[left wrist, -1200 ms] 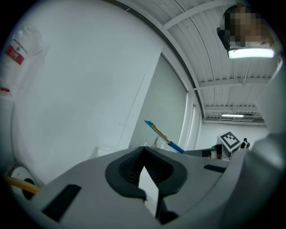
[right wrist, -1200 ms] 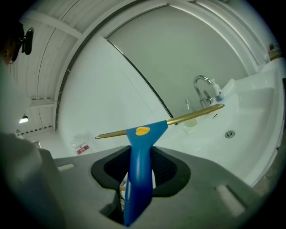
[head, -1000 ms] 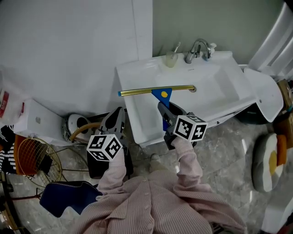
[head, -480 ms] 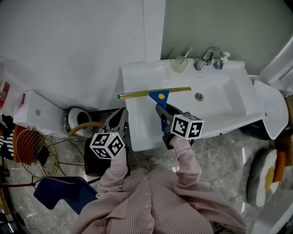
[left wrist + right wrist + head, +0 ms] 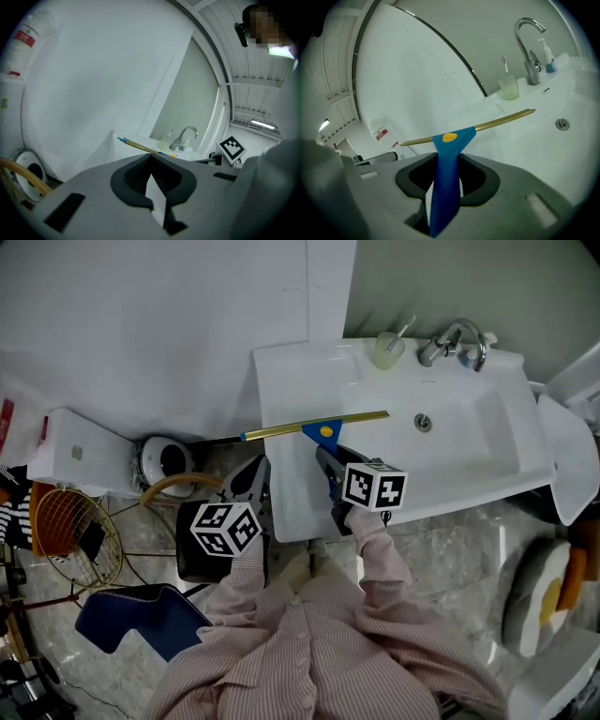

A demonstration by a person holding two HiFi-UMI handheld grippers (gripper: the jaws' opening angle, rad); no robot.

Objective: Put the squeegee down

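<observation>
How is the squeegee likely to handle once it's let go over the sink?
Probably stiff: the squeegee has a long brass-coloured bar that looks straight while the right gripper holds only the blue handle. Likely top-heavy, since the wide bar sits at the far end, so it may pivot or tip. On the smooth, sloping sink it could slide.

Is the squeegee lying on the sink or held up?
Held: the right gripper is shut on the squeegee at its blue handle. Its brass bar crosses the sink at the left rim; cannot tell whether it touches.
</observation>
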